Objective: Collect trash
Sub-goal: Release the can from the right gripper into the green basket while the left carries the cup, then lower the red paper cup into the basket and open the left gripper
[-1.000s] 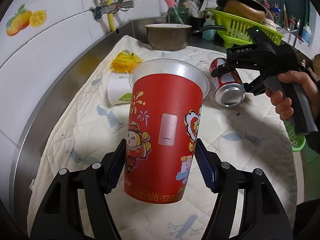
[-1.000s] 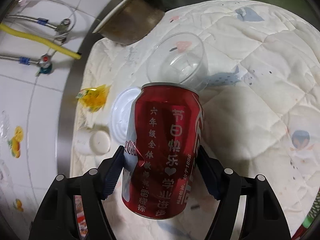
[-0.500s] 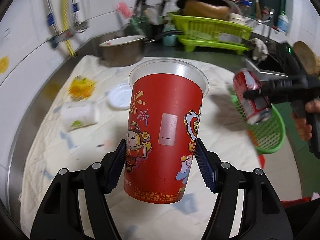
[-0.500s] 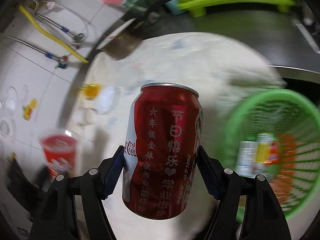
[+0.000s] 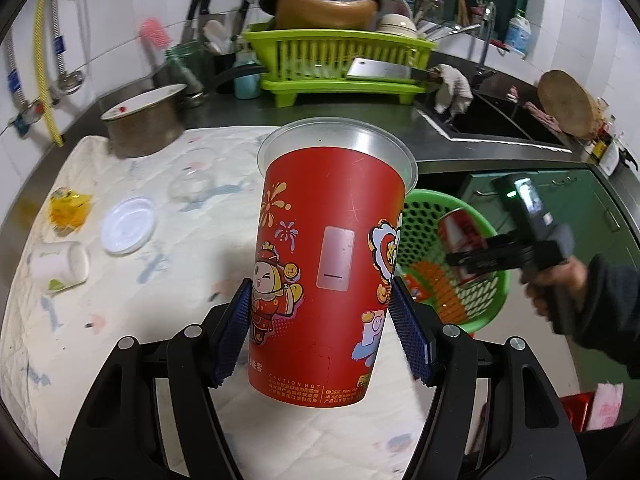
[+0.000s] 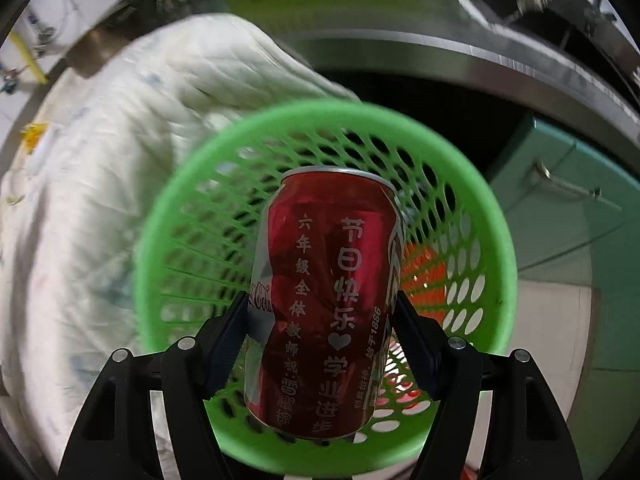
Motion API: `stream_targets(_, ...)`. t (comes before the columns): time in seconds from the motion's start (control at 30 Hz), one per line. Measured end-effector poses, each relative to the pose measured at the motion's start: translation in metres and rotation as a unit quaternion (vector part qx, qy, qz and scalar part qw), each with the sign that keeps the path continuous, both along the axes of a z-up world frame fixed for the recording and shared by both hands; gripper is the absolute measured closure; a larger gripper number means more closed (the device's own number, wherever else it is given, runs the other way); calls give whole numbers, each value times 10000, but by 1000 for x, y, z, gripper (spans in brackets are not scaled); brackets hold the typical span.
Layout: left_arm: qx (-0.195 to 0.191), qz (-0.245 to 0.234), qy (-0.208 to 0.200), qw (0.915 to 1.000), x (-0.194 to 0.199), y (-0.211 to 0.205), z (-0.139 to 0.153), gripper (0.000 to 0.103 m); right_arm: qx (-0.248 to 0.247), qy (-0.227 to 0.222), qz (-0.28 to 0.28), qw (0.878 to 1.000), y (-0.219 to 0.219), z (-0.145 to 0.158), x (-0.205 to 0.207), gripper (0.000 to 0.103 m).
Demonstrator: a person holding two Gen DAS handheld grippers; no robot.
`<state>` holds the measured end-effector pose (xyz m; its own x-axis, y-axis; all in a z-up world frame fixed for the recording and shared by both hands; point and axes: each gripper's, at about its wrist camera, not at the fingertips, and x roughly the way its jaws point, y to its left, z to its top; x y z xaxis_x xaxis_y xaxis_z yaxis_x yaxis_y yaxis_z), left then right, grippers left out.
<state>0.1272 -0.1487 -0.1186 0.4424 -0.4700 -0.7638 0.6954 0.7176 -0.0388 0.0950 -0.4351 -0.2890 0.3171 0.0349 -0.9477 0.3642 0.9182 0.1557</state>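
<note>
My left gripper point(image 5: 320, 336) is shut on a red paper cup point(image 5: 328, 264) with cartoon prints, held upright above the quilted cloth point(image 5: 132, 304). My right gripper point(image 6: 320, 340) is shut on a dented red cola can point(image 6: 324, 304) and holds it right over the mouth of the green mesh basket point(image 6: 500, 248). In the left wrist view the right gripper point(image 5: 476, 258) holds the can point(image 5: 460, 232) above the same basket point(image 5: 490, 312), off the counter's right edge. Some trash lies in the basket bottom point(image 6: 424, 272).
On the cloth lie a yellow wrapper point(image 5: 68, 210), a white lid point(image 5: 128, 230), a small white cup on its side point(image 5: 60, 266) and a clear plastic cup point(image 5: 192, 178). A metal pot point(image 5: 144, 124), a green dish rack point(image 5: 340, 64) and a sink point(image 5: 492, 120) stand behind.
My right gripper has carried the can from above the cloth rightward to over the green basket. My left gripper has swung right with the red cup, still held.
</note>
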Motion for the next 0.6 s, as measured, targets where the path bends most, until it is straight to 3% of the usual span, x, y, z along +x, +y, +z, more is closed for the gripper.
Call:
stream_targets(0.3,46,-171,95,9998,-1,-31,-2,37,-161,37,-54,9998,-7,-11,-7,30)
stream_targets(0.6,143,-476,319,9983,-4,-82,-19,37,-53,-777,-423,9961,-30,49,-61,26)
